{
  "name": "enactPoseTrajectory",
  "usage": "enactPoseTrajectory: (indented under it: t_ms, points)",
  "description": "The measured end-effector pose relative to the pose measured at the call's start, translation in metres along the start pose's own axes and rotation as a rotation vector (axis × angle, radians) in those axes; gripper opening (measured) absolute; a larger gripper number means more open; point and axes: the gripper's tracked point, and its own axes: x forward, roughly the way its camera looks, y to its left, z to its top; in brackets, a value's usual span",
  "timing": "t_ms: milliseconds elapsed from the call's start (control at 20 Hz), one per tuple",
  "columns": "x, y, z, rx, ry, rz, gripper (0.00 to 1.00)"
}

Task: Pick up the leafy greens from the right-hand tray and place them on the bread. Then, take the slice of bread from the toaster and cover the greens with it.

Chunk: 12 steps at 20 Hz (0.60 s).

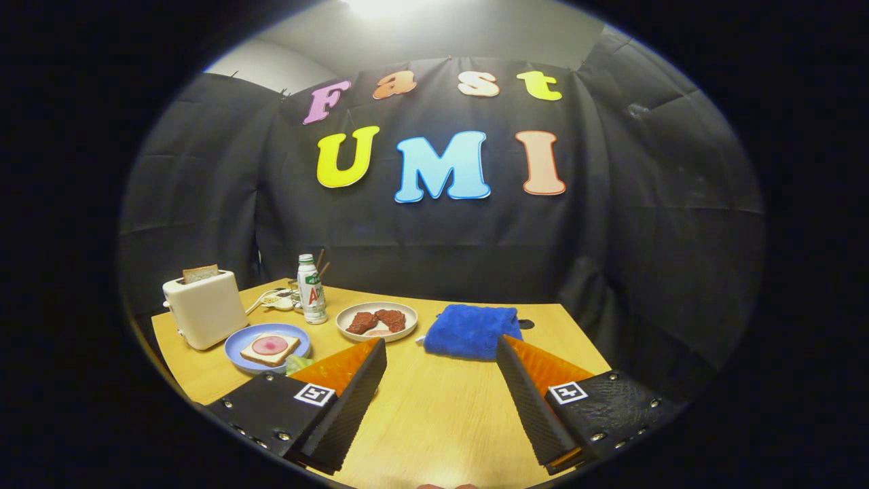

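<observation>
My gripper (441,350) hangs over the wooden table with its fingers wide apart and nothing between them. A slice of bread with a pink round of meat on it (269,348) lies on a blue plate (237,341), beyond the left finger (353,387). A bit of pale green leaf (297,364) peeks out beside that plate, mostly hidden by the left finger. Further left stands a white toaster (205,309) with a slice of bread (200,273) sticking up from its slot.
A white plate with two brown meat pieces (377,320) sits beyond the fingers. A blue cloth (472,331) lies just ahead of the right finger. A small labelled bottle (311,288) and a white dish (277,299) stand near the back wall.
</observation>
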Motion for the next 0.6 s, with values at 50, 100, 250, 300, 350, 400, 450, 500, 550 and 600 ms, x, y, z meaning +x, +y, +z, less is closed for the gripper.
enactPoseTrajectory:
  t_ms: [50, 100, 250, 300, 350, 400, 450, 500, 550, 600]
  points:
    - [0.003, 0.005, -0.001, -0.006, 0.006, 0.014, 0.99]
    - [0.006, 0.01, -0.001, -0.007, 0.01, 0.024, 0.99]
    - [0.015, 0.024, -0.007, -0.011, 0.045, 0.057, 0.99]
    - [0.018, 0.032, -0.01, -0.015, 0.07, 0.073, 0.99]
    - [0.021, 0.04, -0.016, -0.024, 0.092, 0.088, 0.99]
    - [0.025, 0.048, -0.021, -0.041, 0.118, 0.104, 0.99]
    - [0.028, 0.054, -0.025, -0.056, 0.14, 0.113, 0.99]
    - [0.032, 0.062, -0.028, -0.064, 0.158, 0.127, 0.99]
    - [0.035, 0.068, -0.031, -0.066, 0.178, 0.137, 0.99]
    - [0.038, 0.075, -0.034, -0.066, 0.2, 0.149, 0.99]
